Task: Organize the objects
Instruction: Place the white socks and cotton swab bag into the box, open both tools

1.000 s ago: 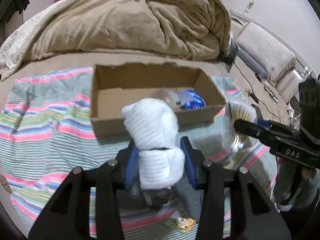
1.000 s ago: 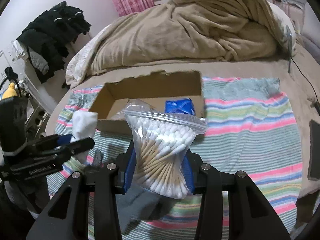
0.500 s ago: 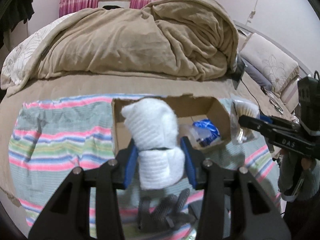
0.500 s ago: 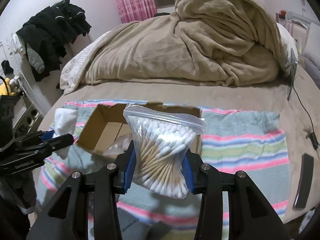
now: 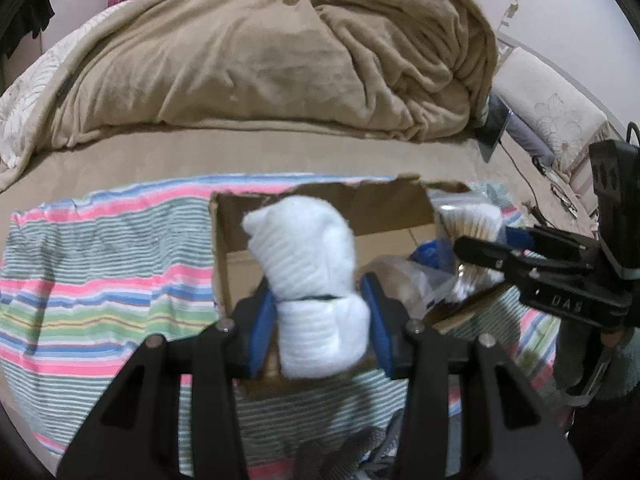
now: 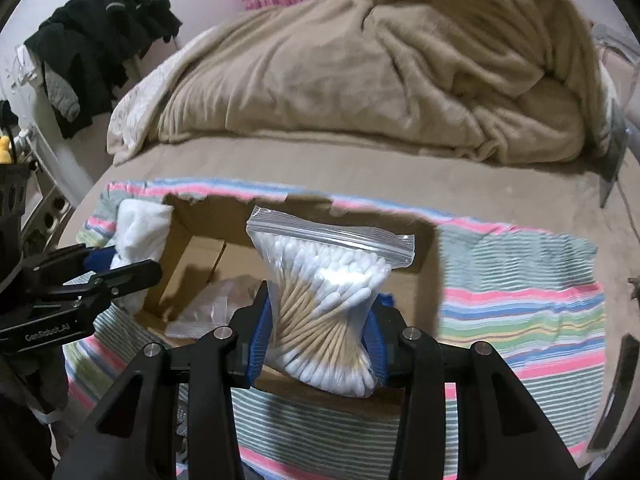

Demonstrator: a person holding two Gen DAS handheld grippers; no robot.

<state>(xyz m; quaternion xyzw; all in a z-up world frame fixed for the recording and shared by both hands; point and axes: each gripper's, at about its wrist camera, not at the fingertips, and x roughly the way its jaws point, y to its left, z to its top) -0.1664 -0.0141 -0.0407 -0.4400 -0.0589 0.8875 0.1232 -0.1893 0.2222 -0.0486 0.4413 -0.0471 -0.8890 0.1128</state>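
My left gripper [image 5: 320,320] is shut on a rolled white sock [image 5: 312,280] and holds it over the left part of an open cardboard box [image 5: 240,232]. My right gripper [image 6: 320,332] is shut on a zip bag of cotton swabs [image 6: 328,292] and holds it over the right part of the same box [image 6: 424,280]. In the box lie a clear plastic bag [image 6: 216,312] and a blue packet [image 5: 428,252]. The right gripper [image 5: 476,244] shows in the left wrist view, and the left gripper [image 6: 124,264] with the sock [image 6: 138,236] shows in the right wrist view.
The box stands on a striped towel [image 6: 520,312] on a bed. A bunched tan blanket [image 5: 280,60] lies behind it. Grey cloth [image 5: 340,456] lies at the near edge. Dark clothes [image 6: 100,48] hang at the far left. A dark phone [image 6: 612,392] lies at the right.
Both grippers have moved forward and now hold their loads over the box. The grips have not changed.
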